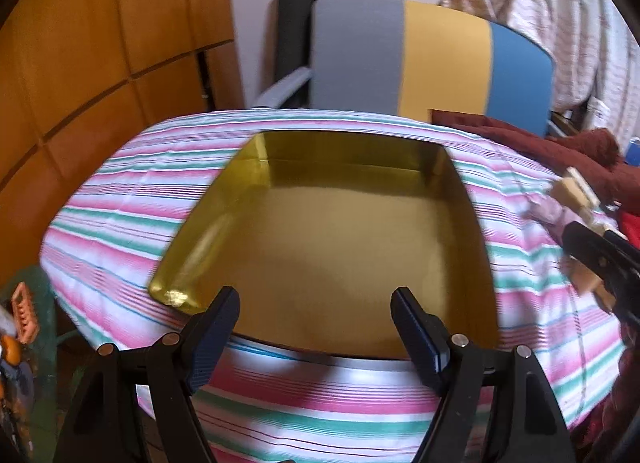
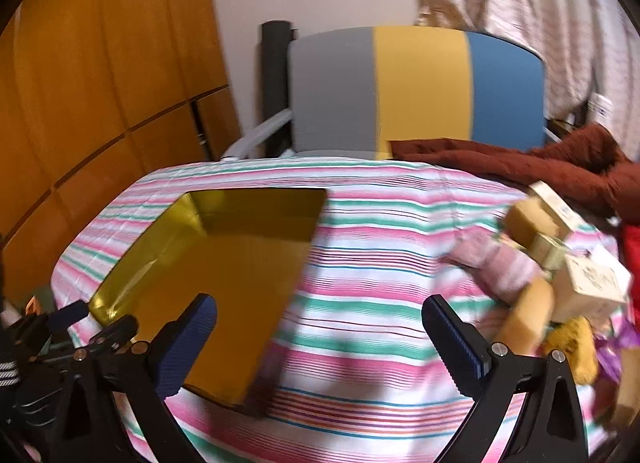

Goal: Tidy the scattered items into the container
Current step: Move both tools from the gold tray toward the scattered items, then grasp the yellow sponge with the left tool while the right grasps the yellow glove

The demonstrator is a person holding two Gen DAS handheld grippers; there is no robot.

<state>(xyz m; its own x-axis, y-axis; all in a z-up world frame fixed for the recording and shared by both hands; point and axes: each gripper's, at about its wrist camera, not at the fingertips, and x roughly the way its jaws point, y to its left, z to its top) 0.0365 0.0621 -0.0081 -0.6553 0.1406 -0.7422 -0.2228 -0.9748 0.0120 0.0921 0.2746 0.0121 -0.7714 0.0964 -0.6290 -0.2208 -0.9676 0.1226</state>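
Note:
A shallow gold tray (image 1: 208,231) lies empty on the striped cloth; it also shows in the right wrist view (image 2: 136,263) at the left. My left gripper (image 1: 316,311) is open and empty over the tray's near edge. My right gripper (image 2: 320,323) is open and empty above the cloth, just right of the tray. A pile of scattered items lies at the right: cream boxes (image 2: 596,283), tan blocks (image 2: 528,219), a pink cloth bundle (image 2: 500,267) and a yellow soft piece (image 2: 576,347). Some of the pile shows in the left wrist view (image 1: 576,191).
The table wears a pink, green and white striped cloth (image 2: 380,231). A grey, yellow and blue chair back (image 2: 416,91) stands behind it. A dark red fabric (image 2: 560,167) lies at the back right. Wooden cabinets (image 2: 100,83) fill the left. The right gripper's body (image 1: 608,263) shows in the left wrist view.

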